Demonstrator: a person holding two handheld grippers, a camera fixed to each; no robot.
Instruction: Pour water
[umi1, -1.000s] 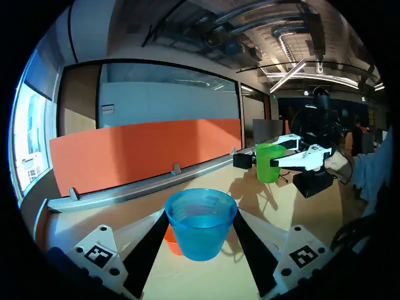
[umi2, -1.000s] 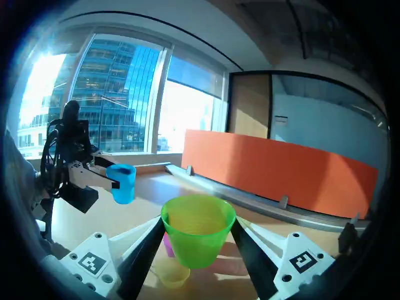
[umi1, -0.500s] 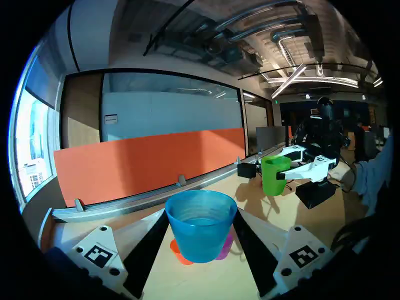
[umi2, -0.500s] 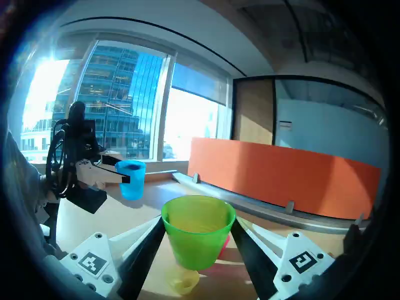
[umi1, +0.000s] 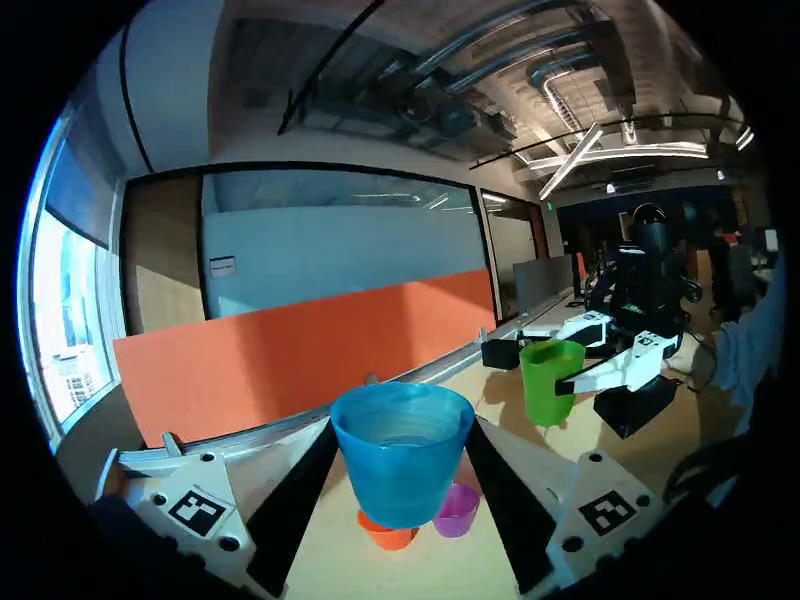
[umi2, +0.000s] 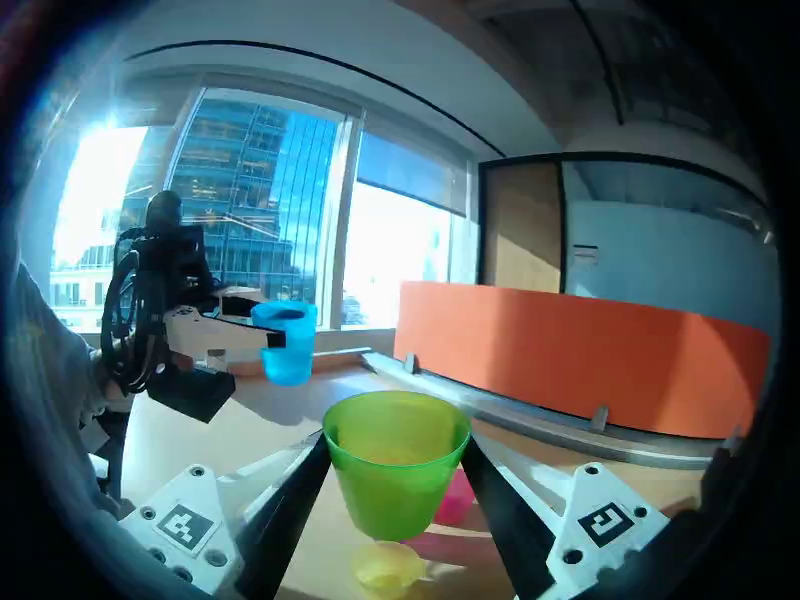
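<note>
We have the table (umi1: 585, 430) below both tools, its far edge running along the orange partition (umi1: 300, 345). The left gripper (umi1: 402, 440) is pinched on the blue cup (umi1: 402, 475), one finger on each side of its wall. The cup is upright and lifted off the table. A faint waterline shows through its wall, so we take it as the cup to pour from. The right gripper (umi2: 397, 450) is clamped the same way on the green cup (umi2: 397, 480), also upright and raised. We cannot tell whether it holds anything. The coming move turns on the gap between them. From the left gripper the green cup (umi1: 548, 382) lies ahead and to the right, toward the table's right end, well apart from the blue one. From the right gripper the blue cup (umi2: 287, 345) lies ahead and to the left, in the left gripper (umi2: 262, 338). Both long axes stand vertical, so we judge the rims must first close sideways, then the blue cup must tip right toward the green mouth. Small cups sit on the table under the held ones: an orange cup (umi1: 385, 535) and a purple cup (umi1: 458, 508) beneath the blue, and a yellow cup (umi2: 388, 568) and a pink cup (umi2: 456, 497) beneath the green.
</note>
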